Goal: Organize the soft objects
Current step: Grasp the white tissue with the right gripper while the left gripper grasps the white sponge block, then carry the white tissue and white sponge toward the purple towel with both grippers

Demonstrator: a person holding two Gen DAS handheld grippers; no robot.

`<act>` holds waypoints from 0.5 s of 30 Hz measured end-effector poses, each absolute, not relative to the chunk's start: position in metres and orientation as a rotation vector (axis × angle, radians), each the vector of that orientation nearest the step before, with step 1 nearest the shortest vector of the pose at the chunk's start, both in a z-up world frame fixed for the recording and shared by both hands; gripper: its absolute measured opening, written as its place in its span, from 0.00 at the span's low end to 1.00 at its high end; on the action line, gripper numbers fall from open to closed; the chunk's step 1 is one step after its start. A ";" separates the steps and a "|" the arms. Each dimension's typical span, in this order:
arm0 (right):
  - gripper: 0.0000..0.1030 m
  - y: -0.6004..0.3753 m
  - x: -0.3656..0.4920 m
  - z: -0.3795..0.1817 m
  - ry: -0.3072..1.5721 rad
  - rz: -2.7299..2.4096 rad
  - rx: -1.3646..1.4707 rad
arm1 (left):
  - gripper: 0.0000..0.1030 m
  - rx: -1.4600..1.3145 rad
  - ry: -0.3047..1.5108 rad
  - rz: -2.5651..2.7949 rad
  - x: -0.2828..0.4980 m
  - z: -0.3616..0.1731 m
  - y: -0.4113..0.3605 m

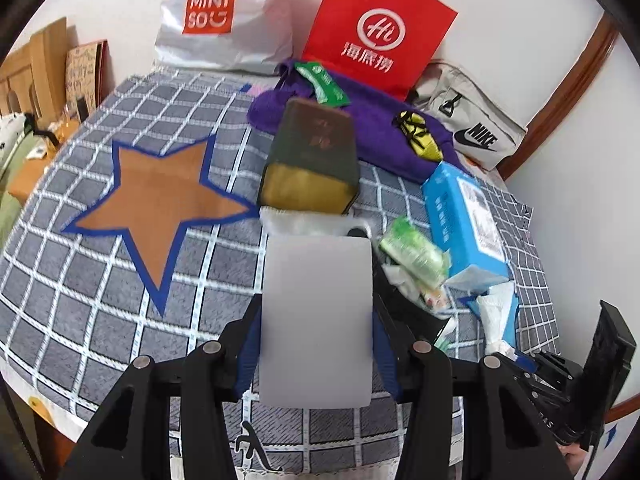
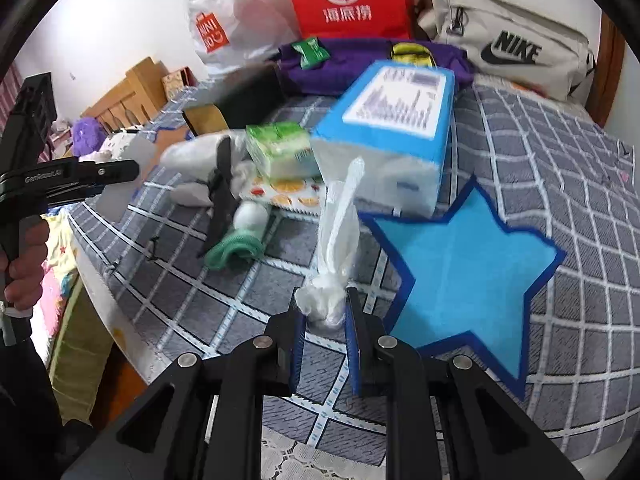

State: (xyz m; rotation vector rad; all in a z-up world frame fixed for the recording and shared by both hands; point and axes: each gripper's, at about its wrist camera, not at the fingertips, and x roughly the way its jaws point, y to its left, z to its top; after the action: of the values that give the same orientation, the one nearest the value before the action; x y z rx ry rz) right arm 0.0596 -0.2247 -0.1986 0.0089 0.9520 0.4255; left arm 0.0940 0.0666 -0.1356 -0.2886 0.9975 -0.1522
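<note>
- Tissue (image 2: 334, 256), white and twisted, sits pinched between the nearly closed fingers of the right tongs (image 2: 325, 312), its tail rising toward twelve o'clock over the checked blanket (image 2: 224, 304).
- Blue star (image 2: 464, 276) lies flat at two o'clock of that tissue.
- White pack (image 1: 316, 320) fills the half-open left tongs (image 1: 316, 316), both fingers pressing its sides, above the blanket.
- Orange star (image 1: 160, 196) lies at ten o'clock of the pack.
- Dark box (image 1: 312, 160) with a gold end sits just past the pack at twelve o'clock.
- Green pack (image 1: 416, 252) and blue tissue box (image 1: 464, 220) lie together at two o'clock.
- Purple cloth (image 1: 380, 132) lies farther back, with a red bag (image 1: 380, 28), white bag (image 1: 224, 16) and grey bag (image 1: 468, 124) beyond it against the wall.
</note>
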 end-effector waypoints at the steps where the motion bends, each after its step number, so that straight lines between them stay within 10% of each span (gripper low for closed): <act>1: 0.17 -0.225 0.059 -0.193 0.938 0.433 0.007 | 0.46 -0.287 0.993 -0.151 0.095 -0.133 0.066; 15: 0.17 -0.237 0.077 -0.143 0.840 0.457 0.043 | 0.46 -0.255 0.938 -0.112 0.117 -0.098 0.057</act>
State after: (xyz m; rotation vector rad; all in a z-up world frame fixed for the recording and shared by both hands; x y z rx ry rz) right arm 0.0773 -0.2370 -0.1430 0.0428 0.8405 0.4571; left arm 0.1169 0.0567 -0.0981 -0.2551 0.9379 -0.1122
